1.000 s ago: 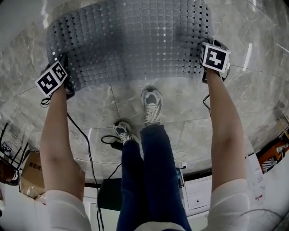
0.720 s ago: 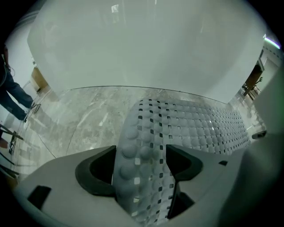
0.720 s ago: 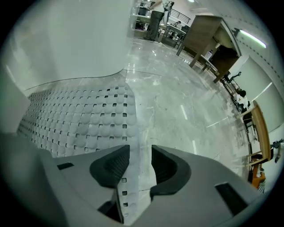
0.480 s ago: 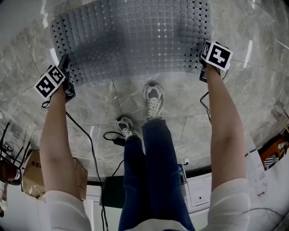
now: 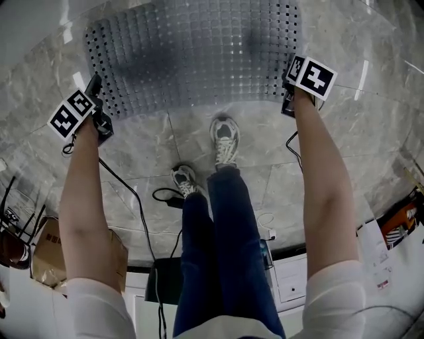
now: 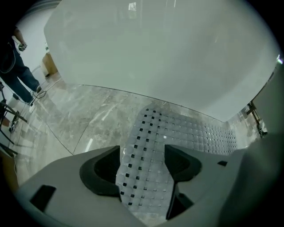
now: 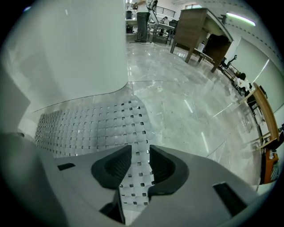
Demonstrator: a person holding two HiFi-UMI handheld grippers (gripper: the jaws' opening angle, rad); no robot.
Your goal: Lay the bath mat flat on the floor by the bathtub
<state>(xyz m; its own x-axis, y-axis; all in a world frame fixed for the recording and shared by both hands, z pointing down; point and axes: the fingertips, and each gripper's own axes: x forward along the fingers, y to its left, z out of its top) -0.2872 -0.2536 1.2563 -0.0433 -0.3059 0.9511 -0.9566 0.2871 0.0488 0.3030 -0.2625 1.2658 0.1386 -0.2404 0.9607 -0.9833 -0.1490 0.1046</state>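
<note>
The grey perforated bath mat [image 5: 192,59] lies flat on the marble floor against the white bathtub [image 5: 40,20]. My left gripper [image 5: 97,93] is at the mat's near left corner, jaws wide open. In the left gripper view the mat [image 6: 177,133] runs under the left gripper [image 6: 142,164] without touching its pads, with the tub wall [image 6: 155,53] behind. My right gripper [image 5: 286,93] is at the near right corner. In the right gripper view the jaws of the right gripper [image 7: 140,166] are closing. The mat [image 7: 88,128] shows in the gap and the pads do not press it.
The person's two shoes [image 5: 225,142] stand on the floor just short of the mat. A black cable [image 5: 129,192] trails from the left gripper. A cardboard box [image 5: 46,255] and a white drawer unit [image 5: 291,285] lie behind. A wooden desk [image 7: 195,26] stands far off.
Both grippers have let go of the mat's near corners and drawn slightly back. The mat's front edge has settled flat on the floor.
</note>
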